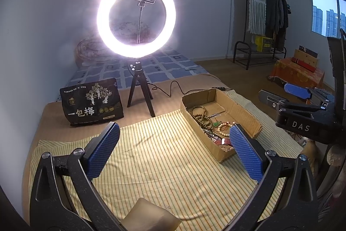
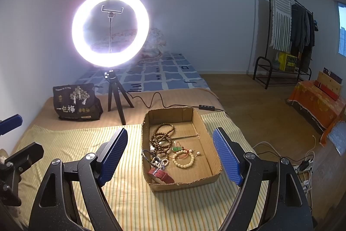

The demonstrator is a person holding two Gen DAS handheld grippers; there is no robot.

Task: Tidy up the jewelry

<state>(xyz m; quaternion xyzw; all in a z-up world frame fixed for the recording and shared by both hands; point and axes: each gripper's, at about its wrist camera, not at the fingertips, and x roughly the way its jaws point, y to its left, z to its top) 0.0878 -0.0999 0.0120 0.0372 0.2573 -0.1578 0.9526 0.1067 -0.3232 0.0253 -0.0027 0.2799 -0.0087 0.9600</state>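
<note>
Jewelry (image 2: 170,148) sits heaped in the cardboard box (image 2: 210,157), both the left gripper (image 1: 174,148) and right gripper (image 2: 170,157) hovering wide and empty, fitting sorting ahead or finished.

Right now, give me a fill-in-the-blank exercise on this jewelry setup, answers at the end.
1. All the jewelry lies inside a ____ box.
2. The red watch strap lies at the box's ____ end, closest to the grippers.
3. Both the left gripper and the right gripper are ____ and hold nothing.
4. The box rests on a ____ cloth.

Answers: cardboard; near; open; striped
</note>
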